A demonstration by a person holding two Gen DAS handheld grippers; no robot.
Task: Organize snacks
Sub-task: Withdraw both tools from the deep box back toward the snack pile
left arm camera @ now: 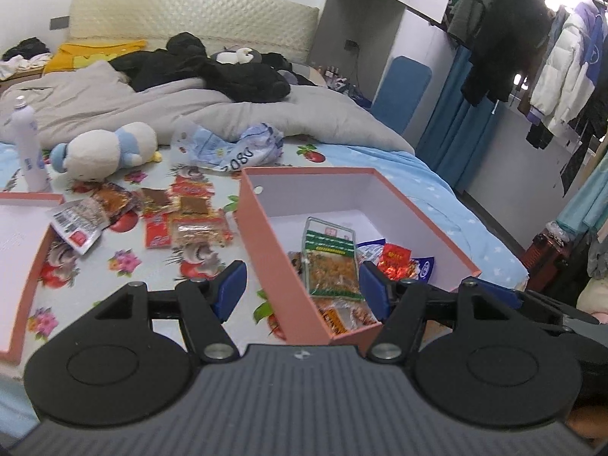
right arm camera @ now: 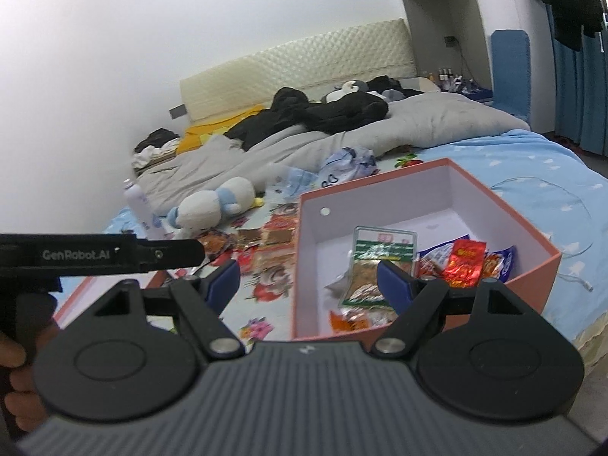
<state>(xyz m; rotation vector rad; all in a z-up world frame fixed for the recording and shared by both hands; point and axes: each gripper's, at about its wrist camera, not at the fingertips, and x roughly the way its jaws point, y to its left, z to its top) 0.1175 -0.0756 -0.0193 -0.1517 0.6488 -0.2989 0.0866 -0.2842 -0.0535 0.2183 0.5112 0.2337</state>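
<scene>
A pink open box [left arm camera: 262, 235] lies on the bed with several snack packets inside, among them a green-labelled packet [left arm camera: 332, 262] and a red packet [left arm camera: 395, 260]. More loose snack packets [left arm camera: 178, 220] are spread on the flowered sheet left of the box. My left gripper [left arm camera: 300, 288] hovers open over the box's near left wall, with nothing between its fingers. In the right wrist view the same box [right arm camera: 532, 269] sits ahead. My right gripper [right arm camera: 309, 285] is open above its near edge and holds nothing. The left gripper [right arm camera: 190, 252] shows side-on at the left.
The pink box lid [left arm camera: 22, 266] lies at the left. A plush toy [left arm camera: 106, 150], a white bottle [left arm camera: 28, 144] and a crumpled plastic bag [left arm camera: 228, 148] lie behind the snacks. Grey bedding [left arm camera: 266, 114] and dark clothes fill the far bed. A hand [right arm camera: 15, 380] grips the left handle.
</scene>
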